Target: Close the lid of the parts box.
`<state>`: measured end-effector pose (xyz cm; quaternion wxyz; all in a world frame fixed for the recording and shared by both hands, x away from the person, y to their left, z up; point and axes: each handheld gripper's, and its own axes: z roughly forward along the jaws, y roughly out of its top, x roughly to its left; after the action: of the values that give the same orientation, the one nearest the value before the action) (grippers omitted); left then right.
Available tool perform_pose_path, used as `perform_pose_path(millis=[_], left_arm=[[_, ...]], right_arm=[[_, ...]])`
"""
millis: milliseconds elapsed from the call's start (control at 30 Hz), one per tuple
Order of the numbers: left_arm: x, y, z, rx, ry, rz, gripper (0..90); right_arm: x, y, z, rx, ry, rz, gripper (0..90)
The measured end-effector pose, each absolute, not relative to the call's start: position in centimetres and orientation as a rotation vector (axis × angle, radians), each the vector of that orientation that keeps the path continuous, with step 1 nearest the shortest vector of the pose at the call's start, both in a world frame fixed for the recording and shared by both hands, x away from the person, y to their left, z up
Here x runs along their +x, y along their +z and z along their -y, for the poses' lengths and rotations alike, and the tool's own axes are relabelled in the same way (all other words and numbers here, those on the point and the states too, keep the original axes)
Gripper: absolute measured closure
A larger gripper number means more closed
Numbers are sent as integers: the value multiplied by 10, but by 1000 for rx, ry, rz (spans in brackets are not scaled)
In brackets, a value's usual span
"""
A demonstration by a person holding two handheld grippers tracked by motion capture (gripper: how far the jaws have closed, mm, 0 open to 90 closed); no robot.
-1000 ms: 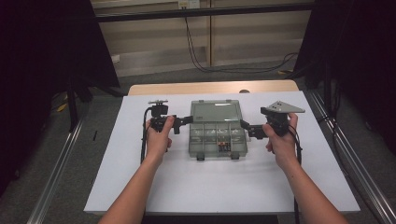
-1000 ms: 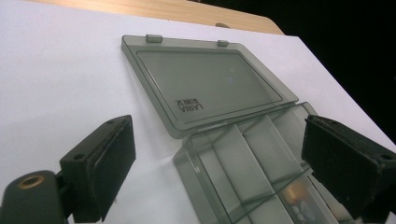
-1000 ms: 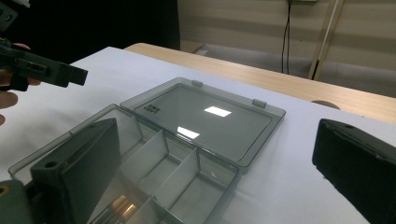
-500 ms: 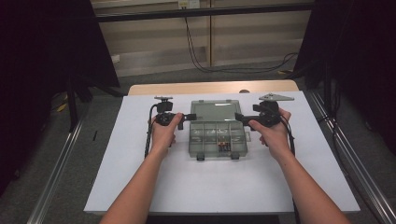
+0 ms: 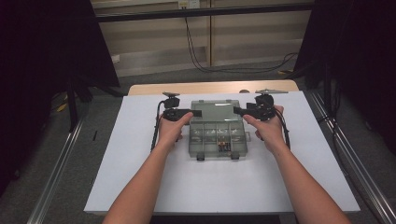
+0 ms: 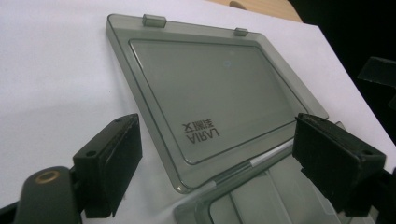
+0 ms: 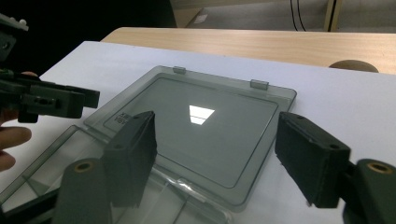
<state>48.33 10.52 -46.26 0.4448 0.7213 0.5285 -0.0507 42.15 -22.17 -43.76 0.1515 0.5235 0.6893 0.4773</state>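
Box: smoky-grey translucent plastic compartment box [image 5: 216,138], centre of the white tabletop [image 5: 116,158], tray part toward the near side with small parts in its compartments.
Lid: flat grey see-through lid [image 5: 215,110] swung fully open, lying flat on the tabletop on the far side of the tray; two latch tabs at its far edge.
Left gripper [image 5: 195,113]: at the lid's left edge; jaws apart, have just been closing, lid corner between them, pads not touching it.
Right gripper [image 5: 237,110]: at the lid's right edge; jaws apart, have just been closing, lid between them, not gripped.
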Motion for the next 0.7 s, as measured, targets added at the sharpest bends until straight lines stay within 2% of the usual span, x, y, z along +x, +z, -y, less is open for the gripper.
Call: perform_pose_path(millis=[233,700], left_arm=[[490,-467,-107,1791,-129,-1335,252],[493,-470,-104,1790,-135,-1362,332]], right_arm=[[433,-444,223,1568,1361,-1971,427],[442,-464,224,1673,1323,-2011,431]])
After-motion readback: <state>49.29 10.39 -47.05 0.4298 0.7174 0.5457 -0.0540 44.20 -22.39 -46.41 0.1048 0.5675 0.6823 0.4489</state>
